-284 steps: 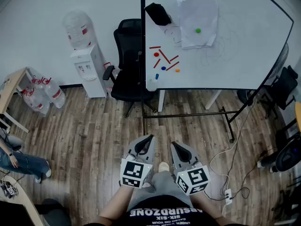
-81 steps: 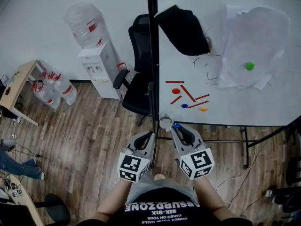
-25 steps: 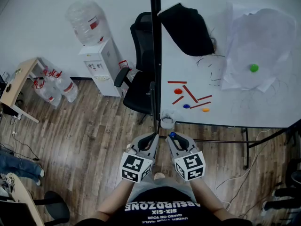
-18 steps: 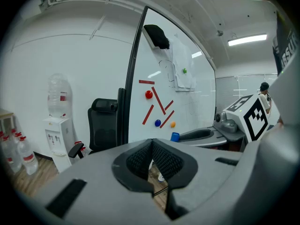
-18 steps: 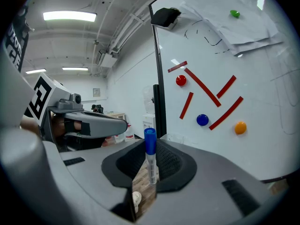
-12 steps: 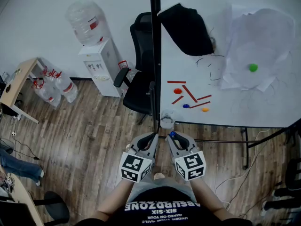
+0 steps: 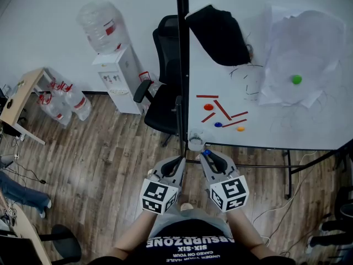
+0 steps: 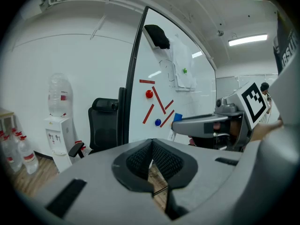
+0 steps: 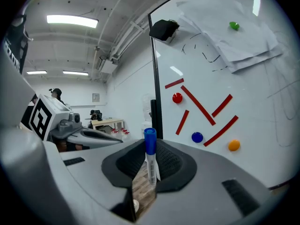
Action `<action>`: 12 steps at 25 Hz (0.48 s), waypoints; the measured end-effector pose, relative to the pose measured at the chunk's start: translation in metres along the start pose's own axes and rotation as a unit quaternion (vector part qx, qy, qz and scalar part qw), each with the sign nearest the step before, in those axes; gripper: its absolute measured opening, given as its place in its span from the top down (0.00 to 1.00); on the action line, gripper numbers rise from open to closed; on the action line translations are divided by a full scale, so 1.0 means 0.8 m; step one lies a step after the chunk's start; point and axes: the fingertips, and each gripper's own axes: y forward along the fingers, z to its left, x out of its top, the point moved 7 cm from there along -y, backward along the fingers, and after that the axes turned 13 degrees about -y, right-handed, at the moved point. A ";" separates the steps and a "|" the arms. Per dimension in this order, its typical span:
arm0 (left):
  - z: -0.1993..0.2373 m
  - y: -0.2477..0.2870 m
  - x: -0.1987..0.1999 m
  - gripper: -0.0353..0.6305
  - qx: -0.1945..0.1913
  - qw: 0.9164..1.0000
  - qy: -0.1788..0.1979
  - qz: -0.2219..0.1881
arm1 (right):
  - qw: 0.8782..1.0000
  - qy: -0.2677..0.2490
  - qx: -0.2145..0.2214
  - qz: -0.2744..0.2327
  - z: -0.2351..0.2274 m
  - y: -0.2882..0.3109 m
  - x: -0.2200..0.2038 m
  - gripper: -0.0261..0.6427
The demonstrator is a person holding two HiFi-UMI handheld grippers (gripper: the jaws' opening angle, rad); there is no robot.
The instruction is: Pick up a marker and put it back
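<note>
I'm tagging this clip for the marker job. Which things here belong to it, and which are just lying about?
In the job:
blue-capped marker, gripped in the right gripper
clear cup at the whiteboard corner, probably its home

Lying about:
water dispenser
office chair
black cloth
paper sheets
red strips
left gripper, shut and empty

The marker [image 9: 149, 142] shows its blue cap and upper barrel in the right gripper view. Its lower end is hidden behind the grey body of the right gripper [image 7: 209, 158], and the print on its label is too small to read. In the head view only the cap peeks out. The whiteboard [image 7: 309, 120] runs off the top and right edges, its black frame post [image 7: 181, 65] covers one side of the office chair [image 7: 157, 98], and a person's leg [image 7: 16, 189] is cut by the left edge.
</note>
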 end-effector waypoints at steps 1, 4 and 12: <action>0.000 0.000 0.000 0.94 0.000 1.000 0.000 0.000 | 1.000 -0.001 -0.002 -0.005 -0.002 -0.002 0.005 0.86; 0.000 -0.001 0.000 0.94 0.001 1.000 0.000 0.000 | 1.000 0.001 -0.010 -0.023 -0.009 -0.009 0.020 0.86; 0.000 -0.004 0.001 0.94 0.000 1.000 0.001 -0.003 | 0.998 -0.004 -0.017 -0.059 -0.014 -0.022 0.047 0.87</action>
